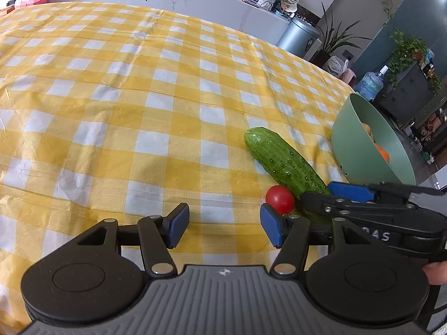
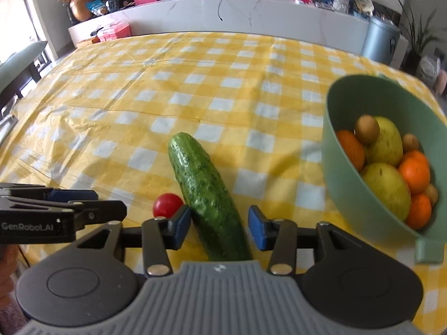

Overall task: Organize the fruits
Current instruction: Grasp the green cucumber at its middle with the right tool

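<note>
A green cucumber (image 2: pixel 206 192) lies on the yellow checked tablecloth (image 2: pixel 195 89), with a small red tomato (image 2: pixel 167 205) touching its left side. My right gripper (image 2: pixel 219 226) is open, its jaws on either side of the cucumber's near end. A green bowl (image 2: pixel 343 178) at the right holds oranges, yellow fruits and small brown fruits. In the left wrist view my left gripper (image 1: pixel 223 227) is open and empty, just left of the tomato (image 1: pixel 279 198) and cucumber (image 1: pixel 282 160); the bowl (image 1: pixel 354 150) stands at the right.
The table's far edge meets a white counter (image 2: pixel 251 14) with boxes and clutter. A grey bin (image 2: pixel 380 39) and plants stand beyond the table at the right. A chair (image 2: pixel 16 64) is at the left.
</note>
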Action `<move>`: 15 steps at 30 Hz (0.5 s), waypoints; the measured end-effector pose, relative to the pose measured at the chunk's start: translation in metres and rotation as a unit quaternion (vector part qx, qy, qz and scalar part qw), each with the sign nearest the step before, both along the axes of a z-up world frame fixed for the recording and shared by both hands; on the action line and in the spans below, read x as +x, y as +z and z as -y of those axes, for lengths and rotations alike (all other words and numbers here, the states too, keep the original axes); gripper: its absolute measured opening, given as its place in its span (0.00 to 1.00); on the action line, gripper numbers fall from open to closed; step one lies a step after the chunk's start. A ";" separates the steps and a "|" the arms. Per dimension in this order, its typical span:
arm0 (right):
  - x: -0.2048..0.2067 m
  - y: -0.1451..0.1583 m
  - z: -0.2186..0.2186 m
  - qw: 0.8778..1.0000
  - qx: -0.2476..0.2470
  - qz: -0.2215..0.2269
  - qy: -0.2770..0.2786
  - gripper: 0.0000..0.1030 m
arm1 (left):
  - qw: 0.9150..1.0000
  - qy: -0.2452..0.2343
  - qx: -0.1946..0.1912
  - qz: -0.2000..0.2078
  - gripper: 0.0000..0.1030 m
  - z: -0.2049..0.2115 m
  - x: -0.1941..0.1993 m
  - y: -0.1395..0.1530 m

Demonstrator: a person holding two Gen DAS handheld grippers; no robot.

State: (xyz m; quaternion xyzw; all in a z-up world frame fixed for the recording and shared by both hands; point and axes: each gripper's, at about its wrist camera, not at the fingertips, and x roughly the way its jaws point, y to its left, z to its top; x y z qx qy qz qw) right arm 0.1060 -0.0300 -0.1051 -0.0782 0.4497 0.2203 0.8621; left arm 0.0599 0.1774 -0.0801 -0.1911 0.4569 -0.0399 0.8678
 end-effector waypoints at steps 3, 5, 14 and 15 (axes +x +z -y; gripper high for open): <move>0.003 -0.003 -0.010 0.999 -0.018 0.018 0.020 0.49 | 1.000 -0.001 0.002 0.001 0.67 0.001 0.000 0.000; 0.004 -0.003 -0.015 0.998 -0.031 0.038 0.027 0.52 | 1.000 -0.001 0.002 0.001 0.67 0.001 0.000 0.000; 0.004 -0.007 -0.023 0.997 -0.032 0.050 0.055 0.39 | 1.000 -0.004 0.005 0.003 0.68 0.002 -0.001 0.001; 0.003 -0.007 -0.024 0.996 -0.035 0.052 0.056 0.39 | 1.000 -0.005 0.006 0.003 0.68 0.002 -0.001 0.001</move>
